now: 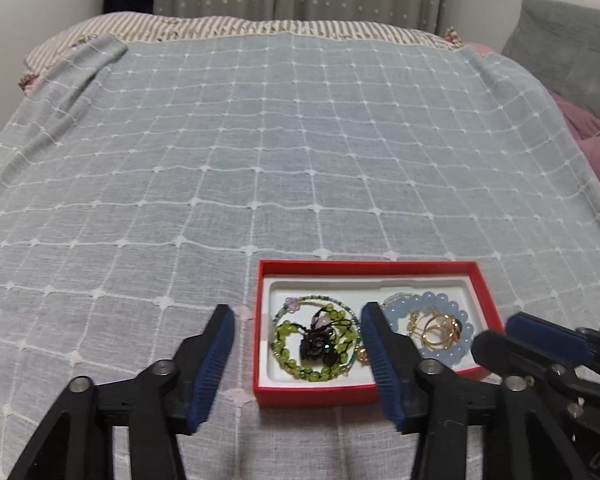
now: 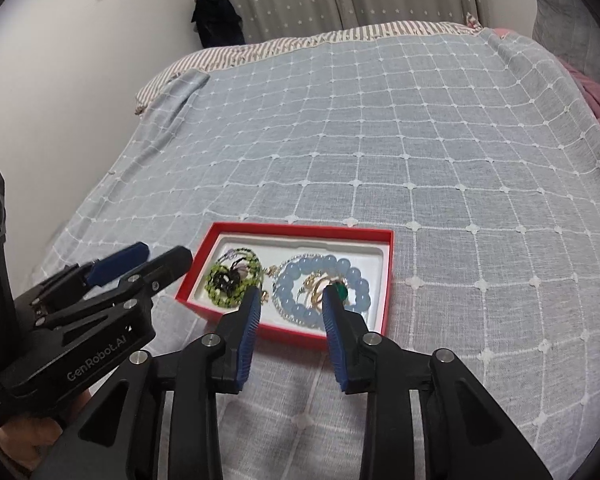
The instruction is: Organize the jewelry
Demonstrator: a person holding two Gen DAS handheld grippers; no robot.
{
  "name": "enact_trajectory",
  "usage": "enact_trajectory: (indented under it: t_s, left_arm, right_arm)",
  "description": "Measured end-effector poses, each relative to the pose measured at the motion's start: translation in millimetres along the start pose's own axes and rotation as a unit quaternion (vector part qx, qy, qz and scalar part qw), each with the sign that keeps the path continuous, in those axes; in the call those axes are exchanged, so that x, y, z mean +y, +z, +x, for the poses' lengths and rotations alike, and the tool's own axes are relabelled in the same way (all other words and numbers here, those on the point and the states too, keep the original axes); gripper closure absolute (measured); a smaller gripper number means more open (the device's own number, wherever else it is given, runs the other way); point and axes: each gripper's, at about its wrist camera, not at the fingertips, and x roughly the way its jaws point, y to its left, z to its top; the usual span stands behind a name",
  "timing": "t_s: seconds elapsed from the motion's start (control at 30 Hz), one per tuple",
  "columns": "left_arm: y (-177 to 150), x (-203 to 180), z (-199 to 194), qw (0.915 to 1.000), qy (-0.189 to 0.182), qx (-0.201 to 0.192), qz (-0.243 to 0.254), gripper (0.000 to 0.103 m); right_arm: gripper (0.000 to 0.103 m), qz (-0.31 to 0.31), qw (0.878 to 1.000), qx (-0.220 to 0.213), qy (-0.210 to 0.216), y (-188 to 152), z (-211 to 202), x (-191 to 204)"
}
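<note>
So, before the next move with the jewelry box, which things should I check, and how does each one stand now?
1. Left gripper empty, jaws apart: ok.
2. Right gripper empty, jaws apart: ok.
3. Red box flat on the bedspread: ok.
4. Green bead bracelet inside the tray: ok.
5. Blue bead bracelet inside the tray: ok.
6. Gold rings free of the blue beads: cannot tell.
</note>
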Motion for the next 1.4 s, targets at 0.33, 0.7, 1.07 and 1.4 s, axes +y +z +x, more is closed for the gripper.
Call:
enact_trajectory:
  t_s: [0.33, 0.7, 1.07, 1.4]
  left_arm:
    - [-29, 5, -33, 0.9991, 0.036, -0.02, 0.009, 0.01]
    - [-49, 12, -61, 0.999, 0.035, -0.025, 0.012, 0.001]
    - [-57, 11, -60, 0.9993, 0.032, -0.008, 0.015, 0.001]
    - [-58, 11, -57, 0.9991, 0.038, -0.006, 0.015, 0.001]
  right_arm:
    - [0.03, 0.003, 1.0, 0.001, -0.021, -24, -25, 3]
    - [0.01, -0.031, 0.999, -0.009, -0.043, -50, -50, 20]
    - [0.001, -0.03, 0.998, -0.016, -0.059, -56, -57, 20]
    - [0.0, -0.03, 0.998, -0.007, -0.064, -58, -52, 21]
